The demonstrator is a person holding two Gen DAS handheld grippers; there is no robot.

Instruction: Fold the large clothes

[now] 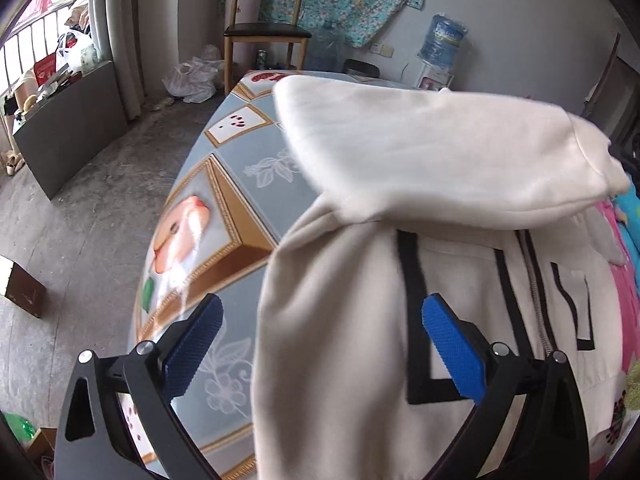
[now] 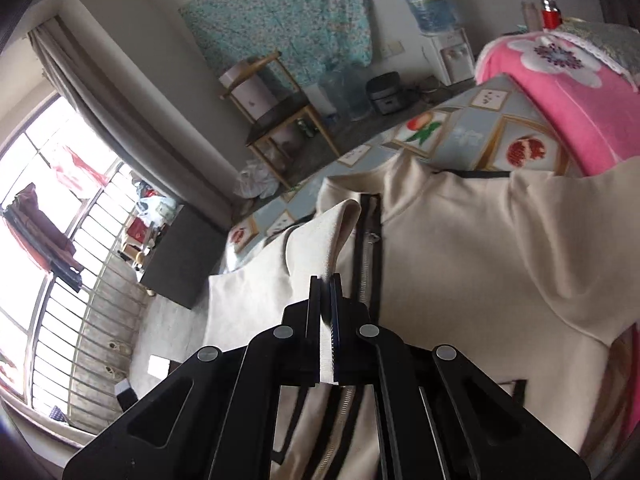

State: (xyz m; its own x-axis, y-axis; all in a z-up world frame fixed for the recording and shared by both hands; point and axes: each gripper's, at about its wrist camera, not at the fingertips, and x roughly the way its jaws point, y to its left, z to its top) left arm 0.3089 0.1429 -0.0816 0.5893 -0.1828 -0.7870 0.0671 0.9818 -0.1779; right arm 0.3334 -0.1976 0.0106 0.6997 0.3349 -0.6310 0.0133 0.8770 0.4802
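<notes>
Black linkage bars of my right gripper (image 2: 327, 280) fill the bottom of the right wrist view; its two fingers are pressed together on a thin edge of the cream jacket (image 2: 460, 248), the fabric standing up between the pads as a flat, soft, fleece-like strip. Picture is tilted, so I read the wrist as rolled, pointing moderately downward.

Jacket lies spread on the bed, front up: matte cream cloth, black trim bands in straight lines, a metal zipper (image 2: 365, 276) running just right of my closed fingers. Bedsheet (image 1: 240, 184) beneath is smooth, grey-blue, printed with gold-framed squares of fruit. Pink blanket (image 2: 560, 92) with a white flower sits folded beyond the jacket, fuzzy texture.

Left gripper (image 1: 320, 316): jaws wide apart, blue knurled pads (image 1: 452, 344) visible on both sides, nothing pinched. A hanging fold of the cream cloth sits between them; I cannot tell whether it touches either pad. Sleeve (image 1: 440, 152) is raised across the upper frame, rounded, ribbed cuff at right. Gripper angled steeply down toward the jacket's left edge.
</notes>
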